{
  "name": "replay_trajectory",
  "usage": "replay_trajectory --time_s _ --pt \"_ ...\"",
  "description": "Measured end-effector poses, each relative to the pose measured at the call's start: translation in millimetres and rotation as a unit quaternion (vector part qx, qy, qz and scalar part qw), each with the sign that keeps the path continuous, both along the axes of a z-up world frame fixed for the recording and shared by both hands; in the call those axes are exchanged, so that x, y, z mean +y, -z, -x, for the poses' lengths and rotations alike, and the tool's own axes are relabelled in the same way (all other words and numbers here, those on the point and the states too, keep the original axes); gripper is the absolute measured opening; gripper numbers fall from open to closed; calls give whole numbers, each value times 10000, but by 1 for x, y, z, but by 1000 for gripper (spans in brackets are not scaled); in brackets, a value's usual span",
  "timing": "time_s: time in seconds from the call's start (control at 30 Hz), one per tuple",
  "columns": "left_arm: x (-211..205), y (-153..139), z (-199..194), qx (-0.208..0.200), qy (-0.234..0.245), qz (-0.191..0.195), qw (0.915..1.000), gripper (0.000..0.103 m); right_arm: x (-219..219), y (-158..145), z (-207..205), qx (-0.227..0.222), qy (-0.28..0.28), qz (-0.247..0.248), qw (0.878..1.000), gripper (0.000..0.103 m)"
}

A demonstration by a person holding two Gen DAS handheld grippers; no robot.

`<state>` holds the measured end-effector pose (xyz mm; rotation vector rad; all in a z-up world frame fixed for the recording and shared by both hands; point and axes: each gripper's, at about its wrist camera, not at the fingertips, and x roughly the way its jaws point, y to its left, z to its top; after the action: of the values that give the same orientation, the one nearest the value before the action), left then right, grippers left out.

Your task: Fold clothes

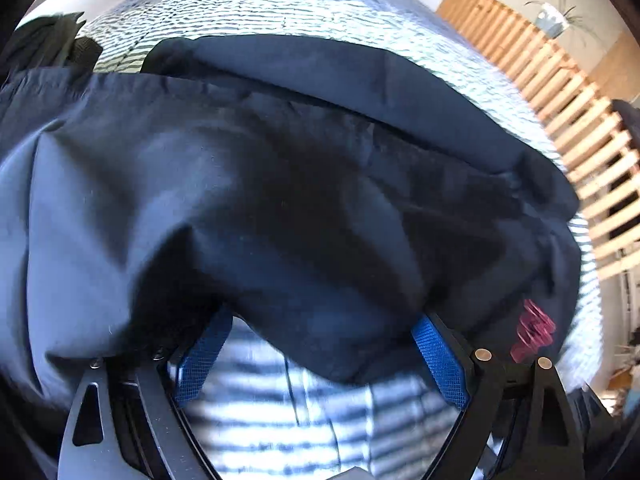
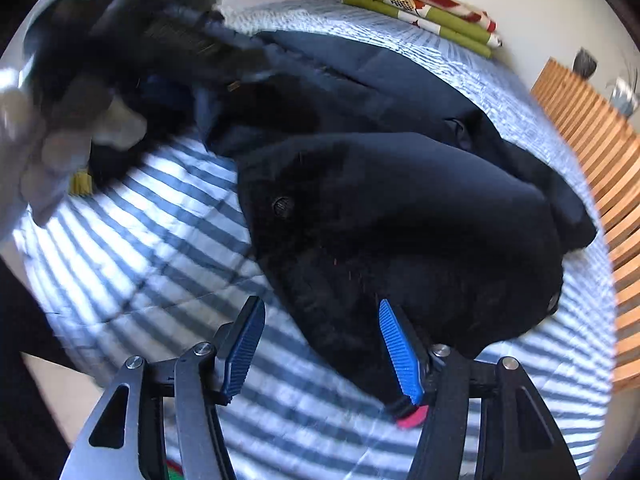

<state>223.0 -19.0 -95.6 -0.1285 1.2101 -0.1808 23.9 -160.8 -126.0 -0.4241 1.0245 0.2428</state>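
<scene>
A dark navy garment (image 1: pixel 280 184) lies bunched on the striped bed cover (image 1: pixel 280 420). A pink label (image 1: pixel 534 332) shows at its right. My left gripper (image 1: pixel 324 320) stands wide, and the cloth's near edge drapes over its fingertips; the blue pads (image 1: pixel 202 356) do not press on it. In the right wrist view the garment (image 2: pixel 400 208) shows a dark button (image 2: pixel 282 204). My right gripper (image 2: pixel 320 304) is open at its near edge, with a corner of cloth against the right pad (image 2: pixel 400 352). A blurred hand with the other gripper (image 2: pixel 80 80) is at the upper left.
Folded green, red and white bedding (image 2: pixel 420 4) lies at the bed's far end. A wooden slatted rail (image 1: pixel 560 120) runs along the right side, with pots (image 1: pixel 554 20) on it. A black item (image 1: pixel 48 40) lies at the far left of the bed.
</scene>
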Motion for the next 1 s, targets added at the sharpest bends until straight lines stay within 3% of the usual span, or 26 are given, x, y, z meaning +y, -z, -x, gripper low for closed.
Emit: replay_trajectory --time_s 0.03,0.07,0.1,0.13,0.17,0.23,0.3,0.4,0.47,0.57,0.6,0.67,0.8,0.93,1.0 --pt "0 3 -5 54 -29 -74 10000 66 3 6 -2 8 -40 207 9998 54" --pt "3 6 -10 175 -35 31 9998 43 5 12 -4 13 -67 417 9991 51" --pt "5 8 -14 238 -70 172 9995 30 4 17 -6 10 -85 656 9978 34" --pt "10 6 -15 226 -109 261 9993 25 1 20 -7 23 -126 882 9960 15" --pt "14 2 -15 165 -98 271 9994 18 -4 19 -6 60 -174 925 9955 11" --pt "19 -14 -10 -74 4 84 9999 13 -15 4 -1 65 -268 936 9952 6" --pt "26 -39 1 -298 136 34 9995 4 -20 -21 12 -190 -418 1179 9920 3" --pt "37 -84 25 -769 430 -31 9961 5 -35 -65 37 -417 -664 1248 9891 3" --pt "42 -100 36 -968 505 -311 9935 9 -42 -81 49 -226 -816 1054 9908 4" --pt "49 -95 51 -776 712 -950 9899 15 -53 -76 59 500 -955 318 9937 26" --pt "52 -91 57 -752 746 -1214 9869 20 -60 -72 60 761 -881 -74 9932 41" --pt "61 -90 68 -699 753 -1389 9850 24 -74 -76 59 801 -699 -693 9919 43" --pt "69 -96 102 -748 677 -1167 9880 25 -139 -89 41 556 368 -2030 9769 43" --pt "20 -109 114 -978 1262 -901 9830 25 -206 -83 5 109 1757 -2249 9584 44" --pt "-22 -108 112 -1046 1659 -607 9787 25 -237 -73 -22 -16 2295 -2462 9417 44"
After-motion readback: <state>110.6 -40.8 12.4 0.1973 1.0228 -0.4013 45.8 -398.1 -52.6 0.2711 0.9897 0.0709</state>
